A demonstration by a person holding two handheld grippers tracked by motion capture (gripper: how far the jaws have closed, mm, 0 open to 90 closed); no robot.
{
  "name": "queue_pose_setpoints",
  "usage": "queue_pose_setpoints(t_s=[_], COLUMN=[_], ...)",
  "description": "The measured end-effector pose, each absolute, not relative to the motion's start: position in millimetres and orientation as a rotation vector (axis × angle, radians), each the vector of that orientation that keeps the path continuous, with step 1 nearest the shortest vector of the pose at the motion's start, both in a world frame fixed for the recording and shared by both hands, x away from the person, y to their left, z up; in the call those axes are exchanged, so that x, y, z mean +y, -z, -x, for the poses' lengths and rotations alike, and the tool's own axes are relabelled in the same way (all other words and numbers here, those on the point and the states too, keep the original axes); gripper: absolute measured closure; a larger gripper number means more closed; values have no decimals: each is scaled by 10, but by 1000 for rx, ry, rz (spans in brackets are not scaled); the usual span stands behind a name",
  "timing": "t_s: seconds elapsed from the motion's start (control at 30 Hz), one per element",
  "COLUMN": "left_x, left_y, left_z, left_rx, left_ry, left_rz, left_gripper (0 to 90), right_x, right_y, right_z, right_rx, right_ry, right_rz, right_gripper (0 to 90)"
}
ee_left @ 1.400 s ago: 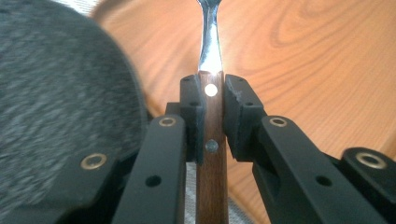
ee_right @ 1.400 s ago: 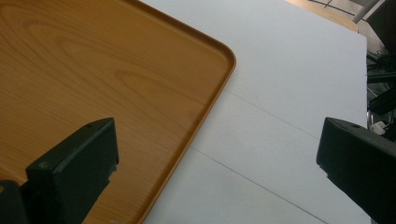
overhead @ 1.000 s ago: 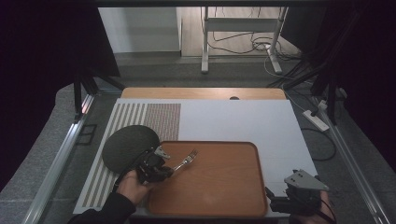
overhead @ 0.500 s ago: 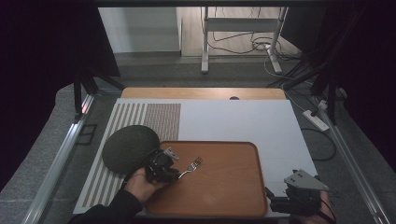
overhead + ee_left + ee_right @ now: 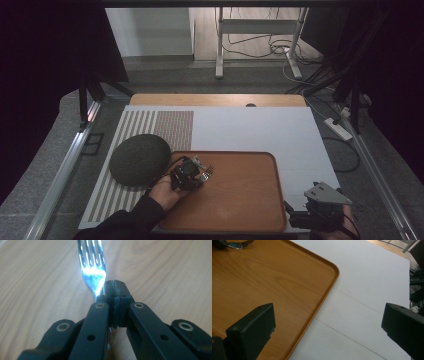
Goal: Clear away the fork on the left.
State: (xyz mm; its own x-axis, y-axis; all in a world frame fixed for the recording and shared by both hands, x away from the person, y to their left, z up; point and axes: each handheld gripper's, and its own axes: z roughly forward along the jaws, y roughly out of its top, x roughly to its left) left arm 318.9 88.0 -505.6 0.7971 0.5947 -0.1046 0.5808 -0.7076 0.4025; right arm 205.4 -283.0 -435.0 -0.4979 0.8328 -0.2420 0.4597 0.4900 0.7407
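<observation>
A silver fork lies on the wooden tray, near its left end. My left gripper, held in a hand, sits low over the fork's handle and points right. In the left gripper view its jaws have just closed and the pads meet. The fork comes out from under the left jaw's tip, not from between the pads, and its tines point away. My right gripper rests at the tray's near right corner. Its jaws stand wide open over the tray edge with nothing between them.
A dark round domed object sits just left of the tray, close to the left hand. A white mat with a striped patch covers the table. Metal rails run along both table sides, and cables lie on the floor behind.
The left hand and gripper have slid right and a little lower, along the fork toward its tines. The fork has barely shifted. The right gripper has stayed put.
</observation>
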Motion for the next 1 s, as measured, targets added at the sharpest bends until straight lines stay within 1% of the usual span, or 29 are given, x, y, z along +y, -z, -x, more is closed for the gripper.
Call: queue_pose_setpoints(t_s=[0.1, 0.53, 0.7, 0.83, 1.0], left_x=[961, 1329, 1419, 1451, 1496], left_y=[5056, 5069, 5072, 5064, 5072], left_z=[-3232, -3397, -3430, -3438, -3457], left_rx=[933, 1088, 1123, 1134, 1147], left_ry=[-72, -56, -51, -91, -74], left_rz=[-2557, -2509, -2497, -2521, -2502], left_gripper=[890, 889, 889, 888, 886], right_x=[-2828, -2826, -2826, -2825, -2823], right_y=[4348, 4349, 4348, 4349, 4350], right_z=[-2051, -2047, -2046, -2045, -2045], right_rx=[2143, 2144, 2144, 2145, 2145], right_ry=[-816, -819, -819, -818, -817], right_rz=[-1058, -1051, -1049, -1047, -1045], right_gripper=[0, 0, 0, 0, 0])
